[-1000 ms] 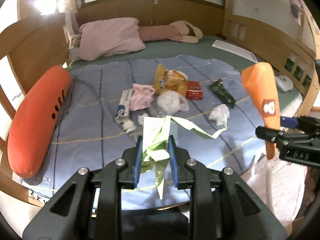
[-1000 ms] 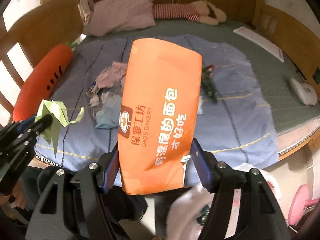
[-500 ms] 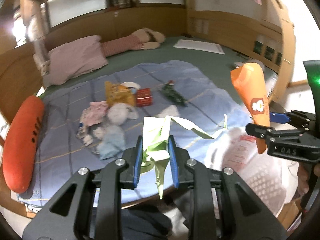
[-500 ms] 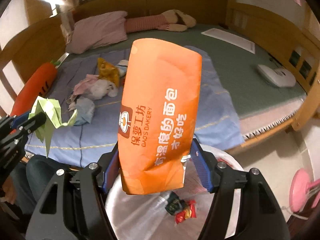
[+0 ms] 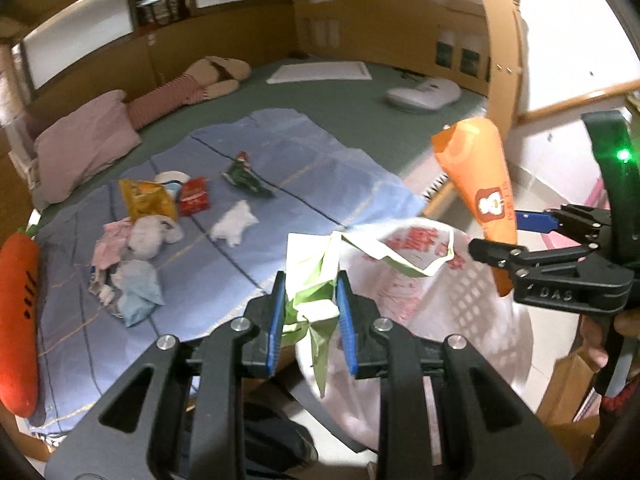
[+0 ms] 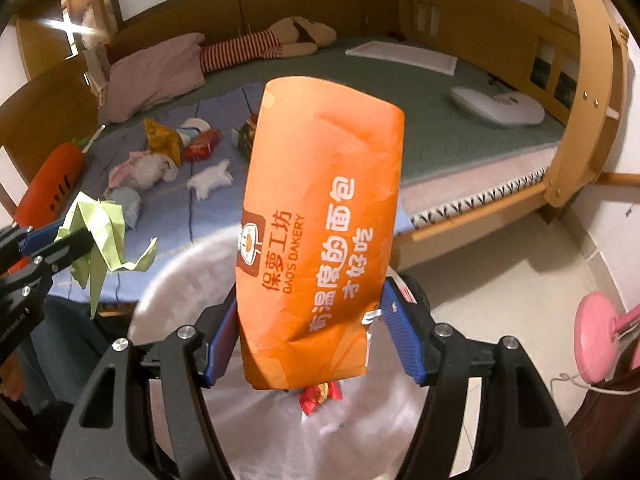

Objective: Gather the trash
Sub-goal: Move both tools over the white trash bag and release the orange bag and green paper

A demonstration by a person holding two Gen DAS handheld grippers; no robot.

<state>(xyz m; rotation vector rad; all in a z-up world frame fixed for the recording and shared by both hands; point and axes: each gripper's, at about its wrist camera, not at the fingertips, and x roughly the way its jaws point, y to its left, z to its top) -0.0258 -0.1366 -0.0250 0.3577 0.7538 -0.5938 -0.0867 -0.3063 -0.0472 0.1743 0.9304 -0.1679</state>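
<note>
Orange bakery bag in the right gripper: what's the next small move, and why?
Probably open the right gripper and drop the orange bakery bag: it hangs directly over the open white trash bag, where a red wrapper already lies.

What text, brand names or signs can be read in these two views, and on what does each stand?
"保萝工坊" and "DAO'S DAKERY": orange bakery bag in the right gripper.
"有温度的面包 才好吃": same bag.
"DAS": side of the right gripper, in the left wrist view.
Red print on the white trash bag: blurred, unreadable.
Wrappers on the blue sheet: too small.
</note>
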